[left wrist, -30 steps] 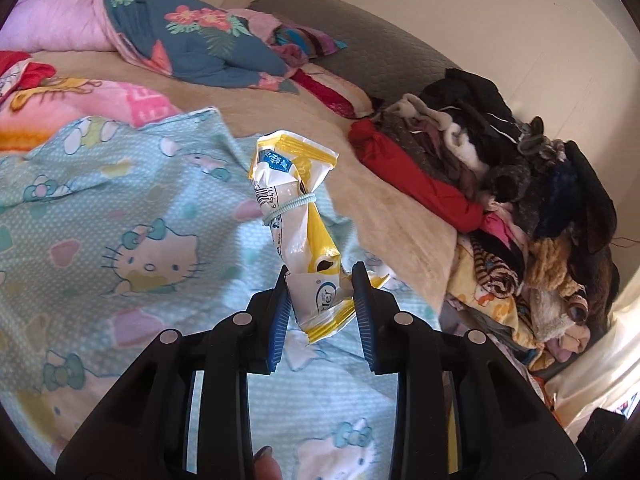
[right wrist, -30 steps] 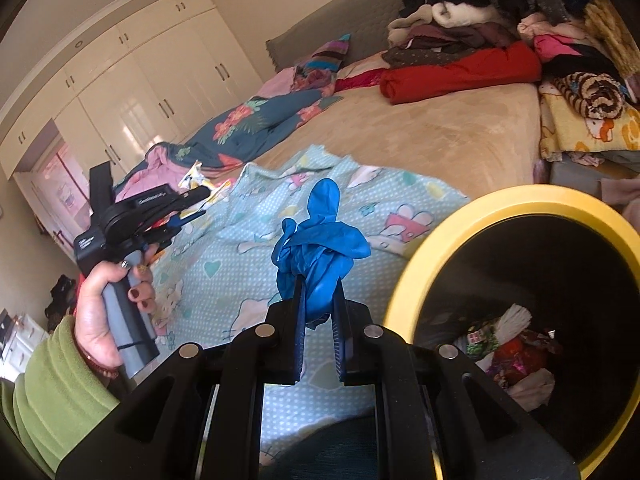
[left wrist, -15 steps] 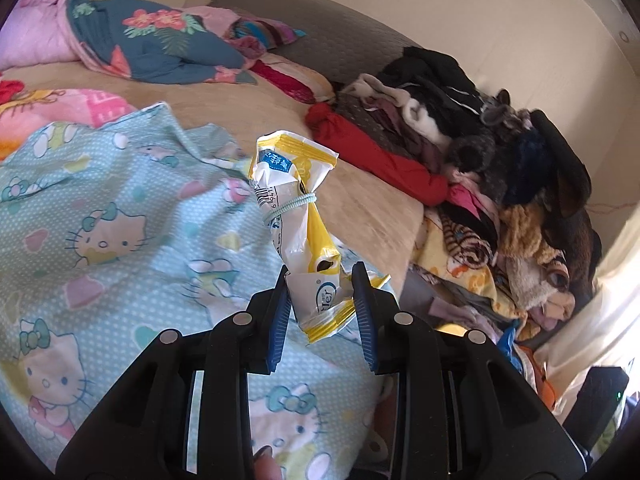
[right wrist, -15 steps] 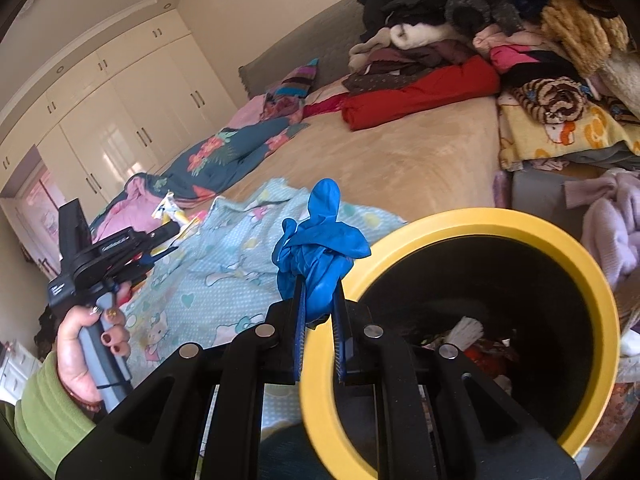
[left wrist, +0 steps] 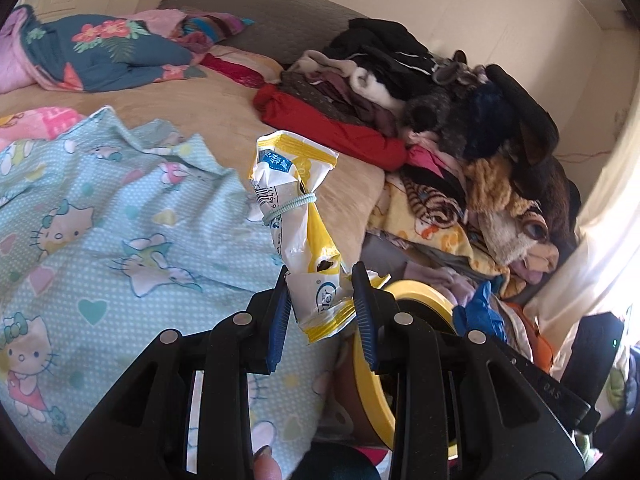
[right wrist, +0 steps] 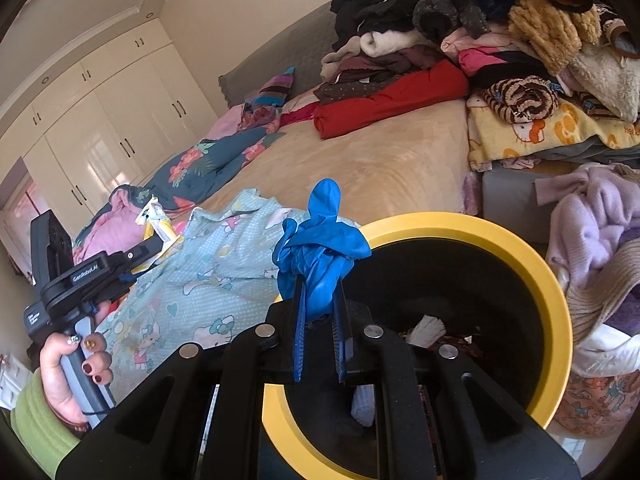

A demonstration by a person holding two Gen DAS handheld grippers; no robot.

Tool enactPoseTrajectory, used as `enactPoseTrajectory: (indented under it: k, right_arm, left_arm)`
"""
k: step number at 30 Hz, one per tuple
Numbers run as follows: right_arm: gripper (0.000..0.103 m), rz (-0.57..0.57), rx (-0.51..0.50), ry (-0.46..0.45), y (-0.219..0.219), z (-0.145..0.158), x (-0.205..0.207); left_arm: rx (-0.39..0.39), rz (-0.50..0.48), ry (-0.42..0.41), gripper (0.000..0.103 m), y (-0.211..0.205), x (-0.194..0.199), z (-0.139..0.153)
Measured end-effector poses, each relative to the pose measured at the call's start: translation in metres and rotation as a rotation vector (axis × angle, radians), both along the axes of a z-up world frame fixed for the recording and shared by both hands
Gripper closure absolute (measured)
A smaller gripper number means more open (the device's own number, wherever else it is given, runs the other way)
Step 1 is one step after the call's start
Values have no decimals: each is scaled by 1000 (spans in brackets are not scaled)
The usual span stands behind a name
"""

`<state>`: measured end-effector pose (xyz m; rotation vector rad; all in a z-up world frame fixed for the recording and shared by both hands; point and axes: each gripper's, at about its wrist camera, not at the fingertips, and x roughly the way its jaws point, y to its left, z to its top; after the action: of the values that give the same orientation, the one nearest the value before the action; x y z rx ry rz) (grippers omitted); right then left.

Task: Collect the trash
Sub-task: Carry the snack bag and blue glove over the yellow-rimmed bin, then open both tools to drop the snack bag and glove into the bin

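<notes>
My left gripper (left wrist: 320,300) is shut on a crumpled yellow and white wrapper (left wrist: 296,216) tied with a pale hair band, held upright over the bed's edge. The same wrapper (right wrist: 156,224) and left gripper (right wrist: 132,264) appear at the left of the right wrist view, in a person's hand. My right gripper (right wrist: 320,320) is shut on a bunched blue glove (right wrist: 320,248), right over the near rim of a yellow-rimmed black bin (right wrist: 552,280). The bin (left wrist: 416,292) also peeks out beside the left gripper's right finger. Inside it lie white and red scraps (right wrist: 428,330).
The bed carries a light blue cartoon-cat sheet (left wrist: 100,220), a floral blanket (left wrist: 104,52) and a tall heap of clothes (left wrist: 460,120) at its far right. A lilac garment in a basket (right wrist: 592,232) stands right of the bin. White wardrobes (right wrist: 100,128) line the far wall.
Both grippers swung right toward the bin. The bin's opening now fills more of the right wrist view under the glove, and its yellow rim has come into the left wrist view.
</notes>
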<state>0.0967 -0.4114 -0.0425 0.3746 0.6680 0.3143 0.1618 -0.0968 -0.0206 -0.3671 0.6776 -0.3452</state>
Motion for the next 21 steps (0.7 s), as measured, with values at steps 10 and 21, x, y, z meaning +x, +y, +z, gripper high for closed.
enactPoseTrajectory:
  k: [10,21]
  right_arm:
    - [91,-37,-23,47,-20,-5,-4]
    - [48,-137,30,137,-46,-20,-5]
  left_arm:
    - [39,-116,6,80,-40,-17,-5]
    - [119,-279,59,79,-98,-27,-26]
